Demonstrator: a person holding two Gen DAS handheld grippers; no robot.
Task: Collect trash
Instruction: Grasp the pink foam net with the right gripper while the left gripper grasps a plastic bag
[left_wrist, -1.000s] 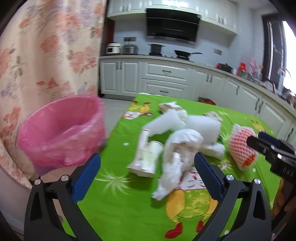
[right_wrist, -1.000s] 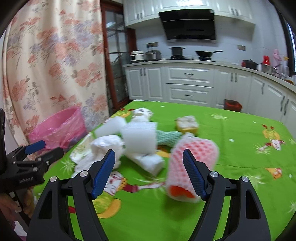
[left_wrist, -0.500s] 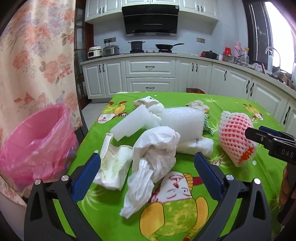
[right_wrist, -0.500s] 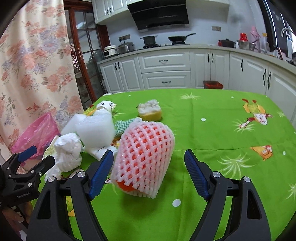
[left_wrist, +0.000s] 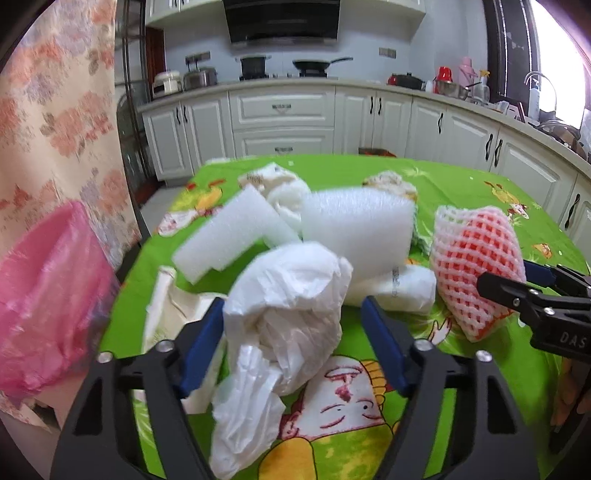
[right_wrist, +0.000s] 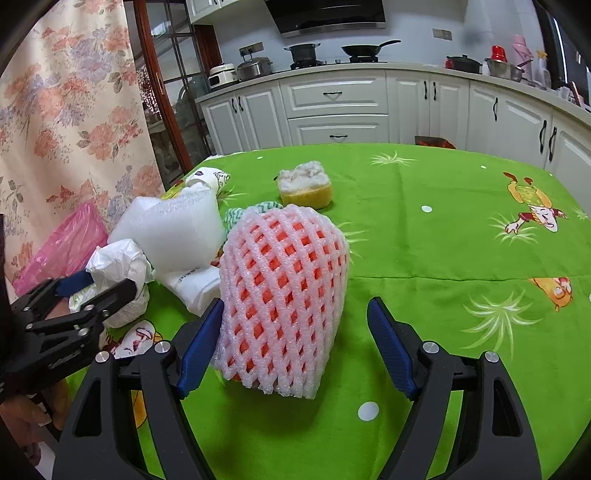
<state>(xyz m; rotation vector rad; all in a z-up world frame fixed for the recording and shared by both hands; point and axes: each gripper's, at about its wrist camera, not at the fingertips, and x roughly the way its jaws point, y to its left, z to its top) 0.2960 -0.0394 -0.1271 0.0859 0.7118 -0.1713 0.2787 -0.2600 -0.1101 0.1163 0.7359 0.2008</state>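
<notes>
Both tongs open: L (left_wrist: 291, 343) straddles soft, light bag (left_wrist: 284, 295), R (right_wrist: 293, 341) the squashy foam net (right_wrist: 284, 295); pinch mid-bulk, likely slippery.

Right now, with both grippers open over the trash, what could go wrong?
1. The left gripper straddles the crumpled white plastic bag; its loose tail may slip out or drag the flattened paper carton lying against it.
2. The right gripper sits off-centre on the pink foam-net sleeve; closing could push it sideways.
</notes>
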